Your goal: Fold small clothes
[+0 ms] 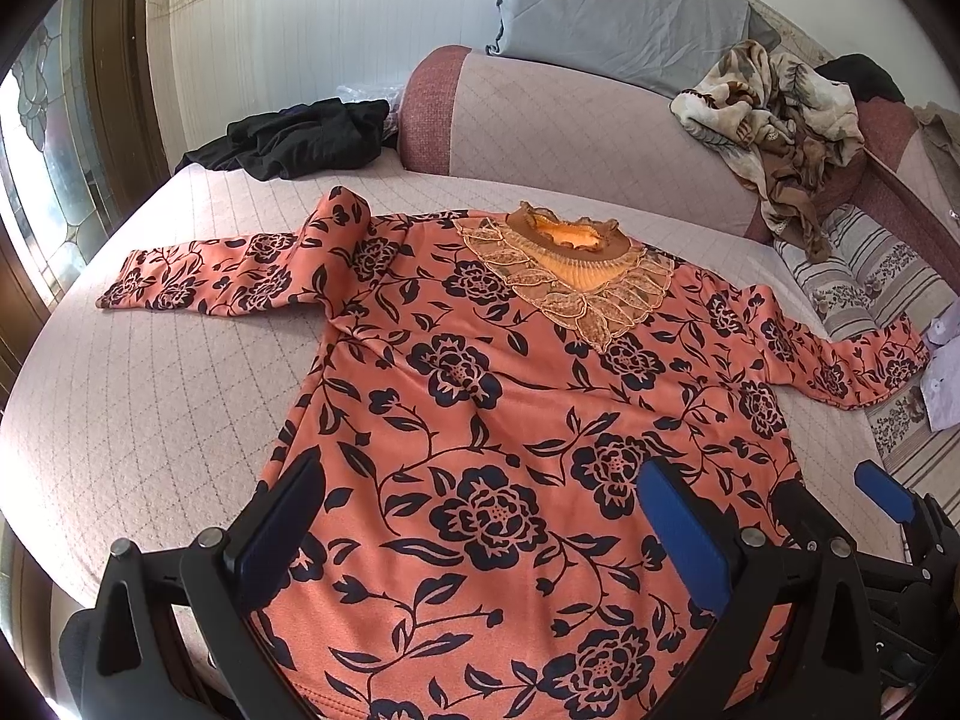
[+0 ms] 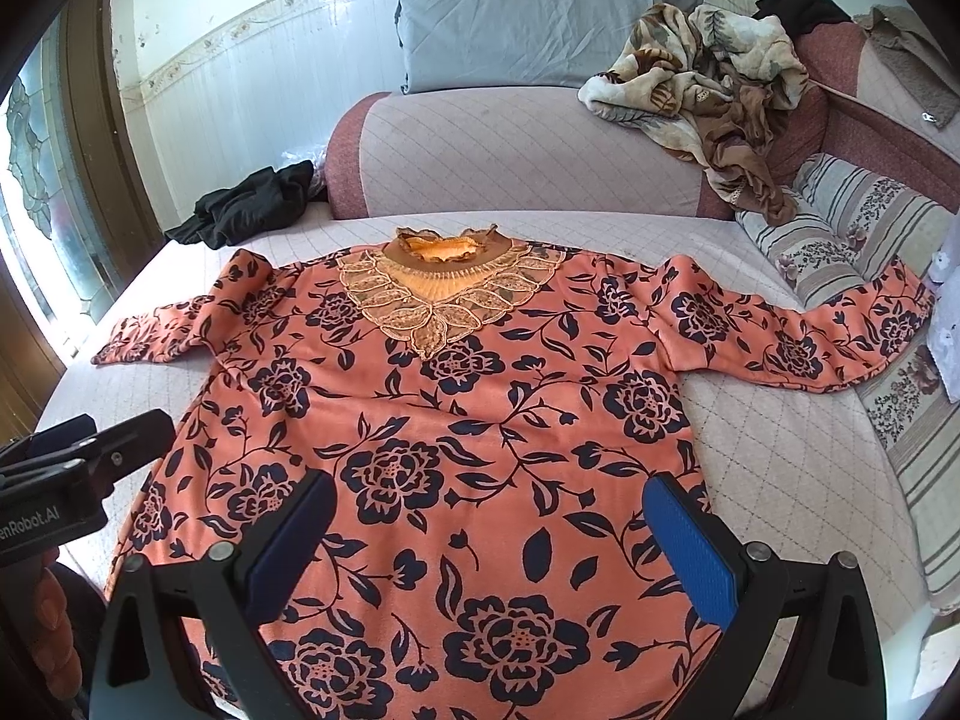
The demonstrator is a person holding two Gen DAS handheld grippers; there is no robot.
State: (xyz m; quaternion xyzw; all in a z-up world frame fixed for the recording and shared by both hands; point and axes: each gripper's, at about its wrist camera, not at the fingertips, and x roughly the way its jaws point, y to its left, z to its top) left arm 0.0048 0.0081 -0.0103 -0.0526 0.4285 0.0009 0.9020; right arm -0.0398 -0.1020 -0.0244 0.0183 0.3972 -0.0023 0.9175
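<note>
Coral floral top (image 1: 480, 396) spread flat on quilted bed (image 1: 150, 396), collar toward twelve o'clock, left gripper (image 1: 480, 516) and right gripper (image 2: 492, 534) both spread wide, seemingly hovering above hem

Bright daylight pours from the window (image 1: 36, 138) at left, glaring white; sharp focus, fisheye-curved dark edges.

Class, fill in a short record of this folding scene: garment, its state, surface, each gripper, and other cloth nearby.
garment: orange floral top with lace collar
state: spread flat, front up, both sleeves out, not yet folded
surface: pink quilted bed
left gripper: open, over the hem
right gripper: open, over the hem
other cloth: black garment; patterned blanket on the bolster
</note>
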